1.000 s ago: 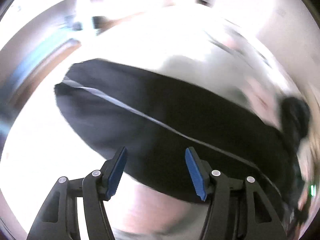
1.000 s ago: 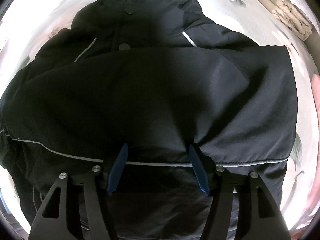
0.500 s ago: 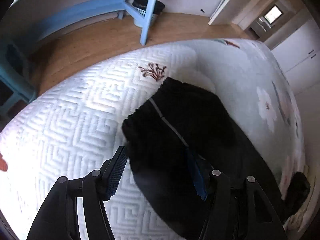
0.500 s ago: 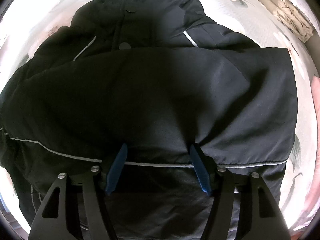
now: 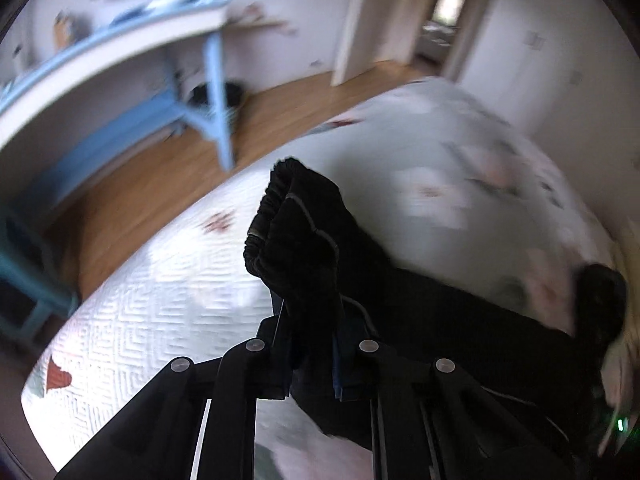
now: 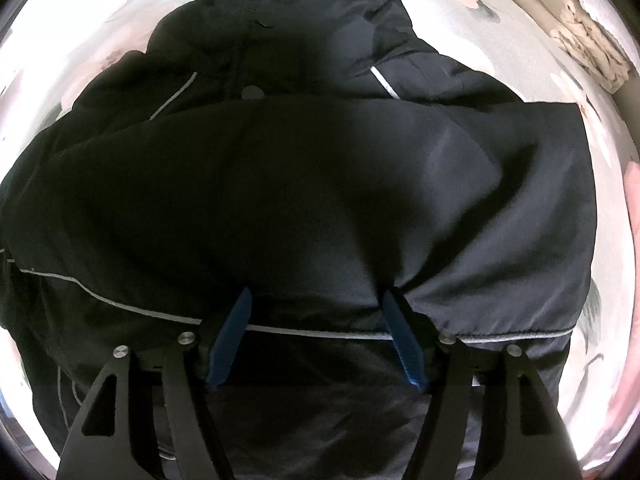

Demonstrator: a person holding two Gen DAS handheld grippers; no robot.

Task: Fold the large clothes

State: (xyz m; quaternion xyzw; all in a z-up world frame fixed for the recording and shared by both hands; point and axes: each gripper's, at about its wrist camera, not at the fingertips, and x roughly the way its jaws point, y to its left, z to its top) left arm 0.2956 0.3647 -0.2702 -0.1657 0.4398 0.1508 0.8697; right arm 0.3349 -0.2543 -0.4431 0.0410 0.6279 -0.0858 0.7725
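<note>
Above the white quilted bed (image 5: 132, 312), the black padded jacket's elastic cuff (image 5: 296, 240) is now clamped by the left gripper (image 5: 314, 354), spread wide earlier; the right gripper (image 6: 316, 332) is kept wide on the jacket (image 6: 320, 200).

The left black two-finger gripper with blue pads (image 5: 314, 354) was clamped tight, its jaws drawn close together and pinching a bunched fold of black padded jacket sleeve (image 5: 296, 232), which it held raised off the bed. The right black two-finger gripper with blue pads (image 6: 316, 338) hung low with its jaws spread wide, both fingertips pressing down into dark fabric.
</note>
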